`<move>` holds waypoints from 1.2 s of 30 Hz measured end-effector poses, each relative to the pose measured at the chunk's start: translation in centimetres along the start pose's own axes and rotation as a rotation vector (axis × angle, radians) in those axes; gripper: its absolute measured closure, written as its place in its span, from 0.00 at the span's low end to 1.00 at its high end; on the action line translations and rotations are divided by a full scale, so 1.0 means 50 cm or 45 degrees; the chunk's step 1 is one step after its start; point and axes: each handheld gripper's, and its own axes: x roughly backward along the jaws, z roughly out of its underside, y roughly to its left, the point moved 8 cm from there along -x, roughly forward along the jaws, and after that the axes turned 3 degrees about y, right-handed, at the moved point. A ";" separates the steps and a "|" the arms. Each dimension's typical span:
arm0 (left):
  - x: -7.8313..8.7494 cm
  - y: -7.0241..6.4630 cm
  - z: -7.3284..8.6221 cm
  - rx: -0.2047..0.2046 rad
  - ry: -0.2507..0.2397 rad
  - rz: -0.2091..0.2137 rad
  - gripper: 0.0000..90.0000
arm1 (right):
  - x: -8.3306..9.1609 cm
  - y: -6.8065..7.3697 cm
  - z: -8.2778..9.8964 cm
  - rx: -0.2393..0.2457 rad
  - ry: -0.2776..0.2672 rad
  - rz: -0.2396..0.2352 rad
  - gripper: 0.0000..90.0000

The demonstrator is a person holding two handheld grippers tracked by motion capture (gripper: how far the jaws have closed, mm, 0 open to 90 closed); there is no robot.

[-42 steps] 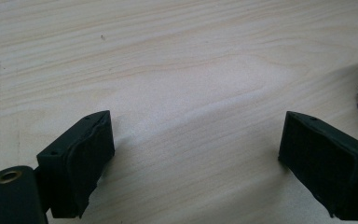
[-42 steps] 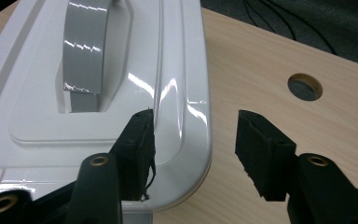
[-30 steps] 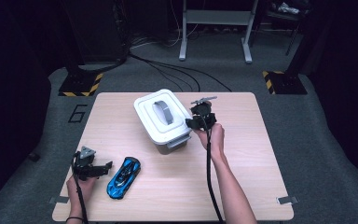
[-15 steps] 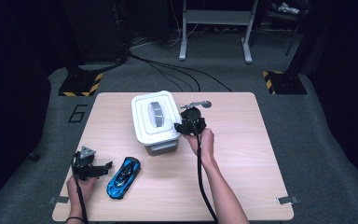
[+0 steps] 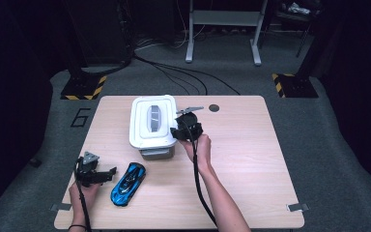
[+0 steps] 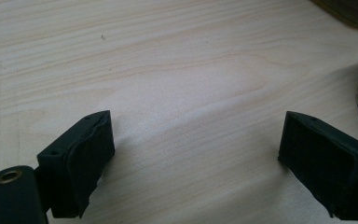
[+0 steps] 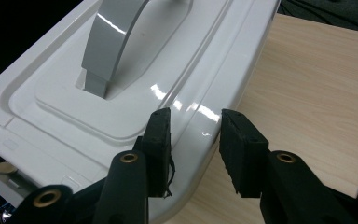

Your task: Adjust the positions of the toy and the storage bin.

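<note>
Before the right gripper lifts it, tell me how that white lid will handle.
The white lid looks like rigid moulded plastic, so it should stay stiff. Its glossy highlights suggest a slippery surface; the right gripper, pinching only the rim, might slip. Held at one edge, it will probably tilt, though it seems light for its size.

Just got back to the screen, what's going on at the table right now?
A person is working with a tool in each hand. The right tool is clamped on the rim of the white lid, which sits on the grey box near the middle of the table. The left tool rests low at the near left with its jaws open and nothing between them. A blue toy car lies just beside it, untouched.
</note>
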 end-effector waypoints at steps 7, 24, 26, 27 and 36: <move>0.000 0.000 0.000 -0.001 0.000 0.000 0.11 | -0.013 0.018 -0.006 0.008 -0.007 -0.035 0.68; 0.000 0.000 0.000 0.001 0.000 0.001 0.11 | 0.073 -0.043 0.029 0.006 -0.103 -0.007 0.19; 0.000 0.001 0.000 0.001 -0.002 0.005 0.12 | 0.082 -0.055 0.040 -0.005 -0.107 0.010 0.16; -0.001 0.001 -0.001 0.003 -0.011 0.002 0.12 | 0.100 -0.088 0.070 -0.001 -0.123 0.051 0.15; -0.002 0.006 -0.003 0.018 -0.019 -0.010 0.12 | 0.135 -0.236 0.246 -0.119 -0.078 0.192 0.04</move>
